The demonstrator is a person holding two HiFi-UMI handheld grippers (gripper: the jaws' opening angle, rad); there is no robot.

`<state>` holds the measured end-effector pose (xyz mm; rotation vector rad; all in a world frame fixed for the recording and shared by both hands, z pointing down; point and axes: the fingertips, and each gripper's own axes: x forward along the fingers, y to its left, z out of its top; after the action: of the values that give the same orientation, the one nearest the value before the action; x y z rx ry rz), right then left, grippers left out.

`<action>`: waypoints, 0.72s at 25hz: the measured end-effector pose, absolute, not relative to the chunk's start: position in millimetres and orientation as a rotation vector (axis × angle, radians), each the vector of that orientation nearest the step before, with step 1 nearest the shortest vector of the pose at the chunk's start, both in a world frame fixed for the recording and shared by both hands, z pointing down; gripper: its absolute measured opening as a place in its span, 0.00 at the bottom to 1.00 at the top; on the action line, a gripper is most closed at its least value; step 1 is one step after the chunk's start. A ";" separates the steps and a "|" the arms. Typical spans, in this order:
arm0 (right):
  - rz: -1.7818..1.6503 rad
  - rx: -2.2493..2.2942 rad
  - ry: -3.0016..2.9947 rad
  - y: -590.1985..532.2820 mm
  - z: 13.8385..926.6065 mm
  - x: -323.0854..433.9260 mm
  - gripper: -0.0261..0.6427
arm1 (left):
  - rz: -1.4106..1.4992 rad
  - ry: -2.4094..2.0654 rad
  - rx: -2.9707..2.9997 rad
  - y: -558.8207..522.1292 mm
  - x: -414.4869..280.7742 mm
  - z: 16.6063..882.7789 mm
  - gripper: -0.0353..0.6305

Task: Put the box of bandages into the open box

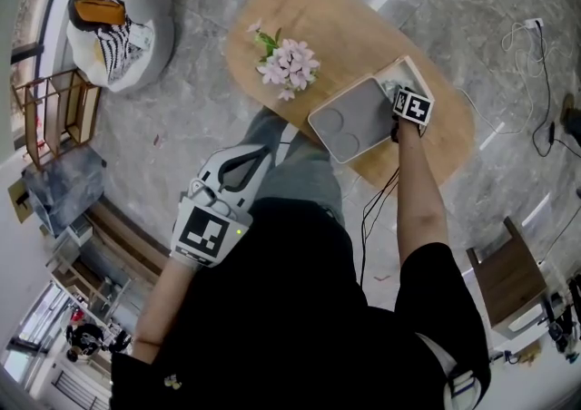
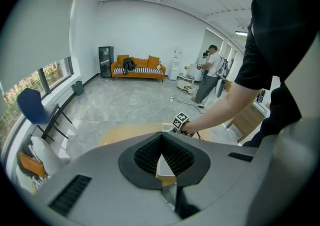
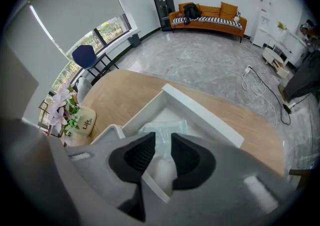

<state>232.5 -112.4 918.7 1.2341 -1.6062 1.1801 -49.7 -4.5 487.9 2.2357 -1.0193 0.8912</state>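
Right gripper view: "Life" read on one pale pot (image 3: 85, 121) of pink flowers (image 3: 61, 106), standing on the wooden surface (image 3: 125, 92) near one white open box (image 3: 202, 114); no other writing legible. Found one box of bandages (image 3: 167, 126), clear-wrapped, lying inside that open box directly under the right tongs (image 3: 162, 137), jaws apart and pads not pressing it. Counted two tongs in all, with the left tongs (image 2: 161, 139) closed tip to tip on nothing, well apart from the open box.
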 end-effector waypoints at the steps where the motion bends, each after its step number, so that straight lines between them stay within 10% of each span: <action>1: 1.182 1.234 -1.604 -112.0 919.0 232.5 0.20 | 0.887 -1.019 2.236 -4.1 -50.1 488.0 0.07; 18: 1.131 1.249 -1.628 -101.3 880.0 223.4 0.22 | 0.834 -0.975 2.363 -1.0 -53.3 475.1 0.07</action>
<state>223.4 -101.3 880.0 1.2493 -1.6277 1.1309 -53.3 -1.0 475.1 2.3633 -0.9747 0.8342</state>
